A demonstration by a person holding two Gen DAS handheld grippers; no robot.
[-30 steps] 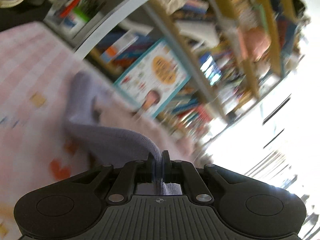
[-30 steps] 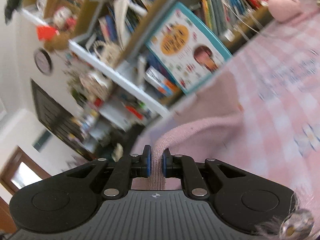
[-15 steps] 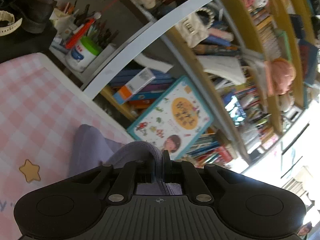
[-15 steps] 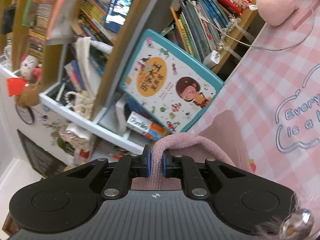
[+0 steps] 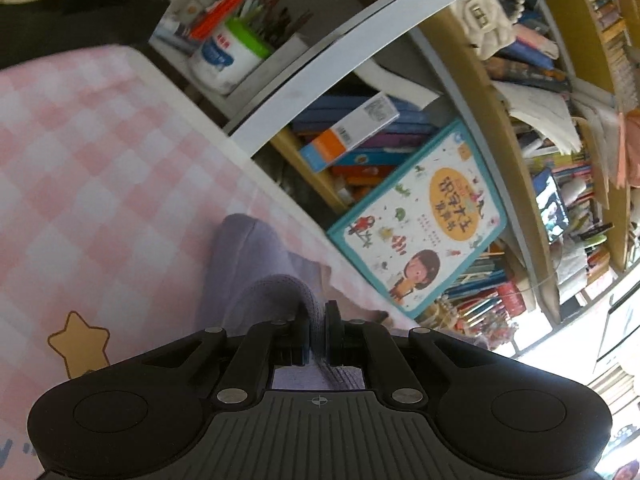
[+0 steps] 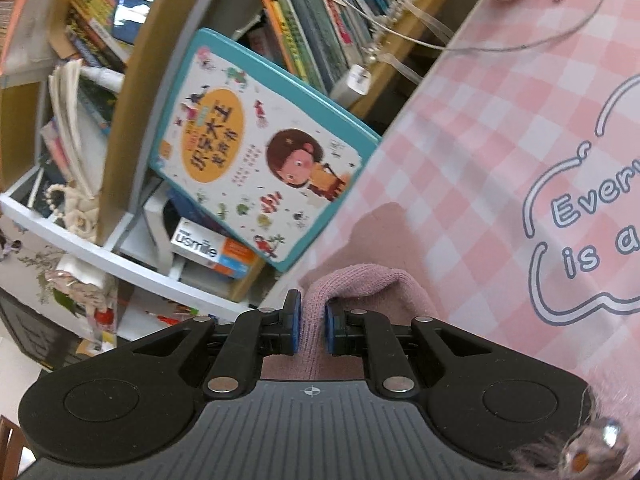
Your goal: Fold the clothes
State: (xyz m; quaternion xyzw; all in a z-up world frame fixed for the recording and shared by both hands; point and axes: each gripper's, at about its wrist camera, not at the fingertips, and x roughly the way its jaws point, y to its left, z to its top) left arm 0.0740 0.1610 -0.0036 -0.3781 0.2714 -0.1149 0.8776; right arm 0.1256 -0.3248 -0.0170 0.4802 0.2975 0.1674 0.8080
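The left gripper is clamped on a fold of lavender knit fabric, its two black fingers pressed together with the ribbed cloth pinched between them. From the pinch the lavender cloth runs toward 11 o'clock and lies on a pink-and-white checked cloth that covers the surface below. A yellow star print sits on that cloth at about 9 o'clock from the gripper. At 2 o'clock from the gripper a teal-bordered picture book leans against crowded bookshelves, and at 12 o'clock, well apart, a white tub with a green rim holds pens.

The right gripper is likewise closed tight on cloth: a ridge of pink knit fabric rises between its blue pads and arches over toward 3 o'clock. More of the pink knit lies flat on the checked cloth at 1 o'clock from the gripper. Grey outlined lettering is printed on the cloth at 3 o'clock. The same picture book stands at 11 o'clock, with an orange-and-white box on the shelf beneath it. A thin cable loops over the cloth at 1 o'clock, far off. A furry trinket shows at 4 o'clock at the frame's corner
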